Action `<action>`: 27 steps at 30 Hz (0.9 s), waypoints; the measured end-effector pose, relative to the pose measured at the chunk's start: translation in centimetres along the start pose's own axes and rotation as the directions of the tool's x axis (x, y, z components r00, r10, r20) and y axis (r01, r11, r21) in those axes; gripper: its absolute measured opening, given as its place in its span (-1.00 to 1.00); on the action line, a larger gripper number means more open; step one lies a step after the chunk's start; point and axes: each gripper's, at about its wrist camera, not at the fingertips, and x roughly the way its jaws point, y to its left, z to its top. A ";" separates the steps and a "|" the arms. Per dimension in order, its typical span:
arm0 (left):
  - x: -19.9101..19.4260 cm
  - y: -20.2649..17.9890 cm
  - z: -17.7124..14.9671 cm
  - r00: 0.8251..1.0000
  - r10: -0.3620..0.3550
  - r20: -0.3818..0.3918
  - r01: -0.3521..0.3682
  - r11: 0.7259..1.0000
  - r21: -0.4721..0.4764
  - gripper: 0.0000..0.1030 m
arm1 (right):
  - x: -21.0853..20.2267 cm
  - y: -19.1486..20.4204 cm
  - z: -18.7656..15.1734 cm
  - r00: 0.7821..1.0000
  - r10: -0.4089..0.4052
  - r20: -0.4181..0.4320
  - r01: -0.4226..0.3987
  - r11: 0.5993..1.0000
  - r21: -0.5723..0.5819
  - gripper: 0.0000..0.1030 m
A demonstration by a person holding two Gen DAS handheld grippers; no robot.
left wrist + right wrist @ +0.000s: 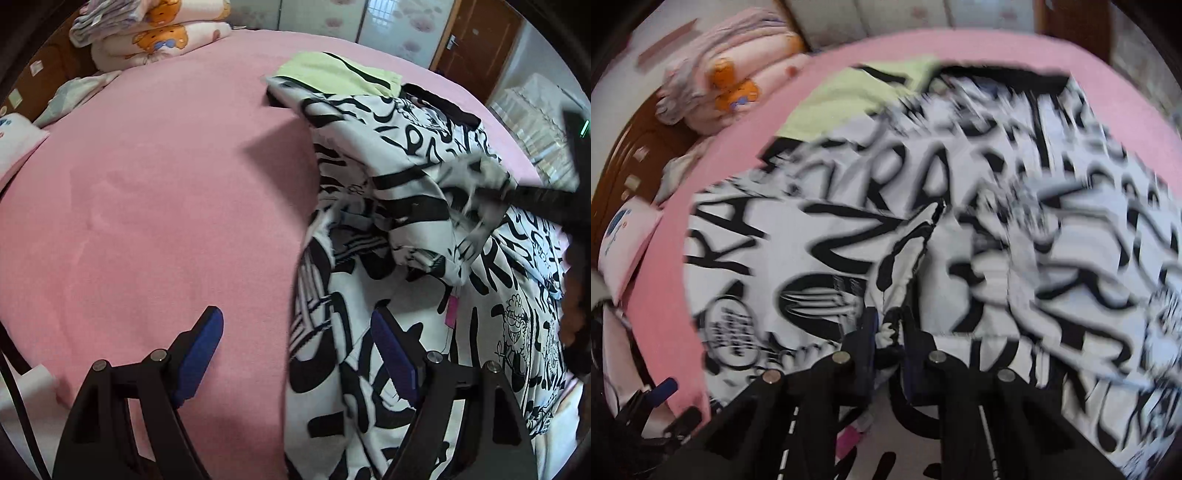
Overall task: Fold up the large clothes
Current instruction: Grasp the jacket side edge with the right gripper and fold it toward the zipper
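Left wrist view looks down on a bed covered in a pink sheet, with the left claw low in the picture. Its two blue-padded fingers stand wide apart and grip nothing: one hangs over bare pink sheet, the other over the near edge of a black-and-white printed garment. That garment (white cloth with bold black lettering and cartoon drawings) lies rumpled across the right side of the bed, part of it raised in a peak where the dark arm of the right claw reaches in from the right edge and has cloth bunched at its tip. A small pink tag shows on the fabric below the peak. Beyond the garment, a pale yellow-green cloth with black stripes lies flat on the sheet, partly under it. Folded bedding with an orange bear print is stacked at the far left corner.

Right wrist view is smeared by motion blur. The right claw is closed tight on a ridge of the printed garment, a pinched fold rising straight out from between the pads. The fabric spreads over most of the bed beneath it, with the yellow-green cloth at its far edge.
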 end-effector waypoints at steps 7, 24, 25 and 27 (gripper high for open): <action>1.9 -2.2 1.2 1.000 0.026 -0.017 -0.026 1.000 -0.006 0.57 | -10.2 1.8 6.0 0.944 -0.002 0.329 0.029 0.997 -0.078 -0.83; 3.9 -5.1 3.0 0.997 -0.053 -0.047 0.057 0.996 0.069 0.57 | -4.8 -19.7 -5.0 0.975 -0.220 0.028 0.191 0.898 0.395 -0.21; 3.7 -5.1 3.9 0.996 -0.076 -0.037 0.079 0.995 0.067 0.57 | -5.1 -19.6 -4.6 0.976 -0.211 0.045 0.179 0.909 0.377 -0.15; 3.5 -5.0 6.0 0.993 -0.119 -0.022 0.120 0.991 0.052 0.57 | -5.4 -20.1 -3.4 0.978 -0.199 0.060 0.166 0.923 0.348 -0.14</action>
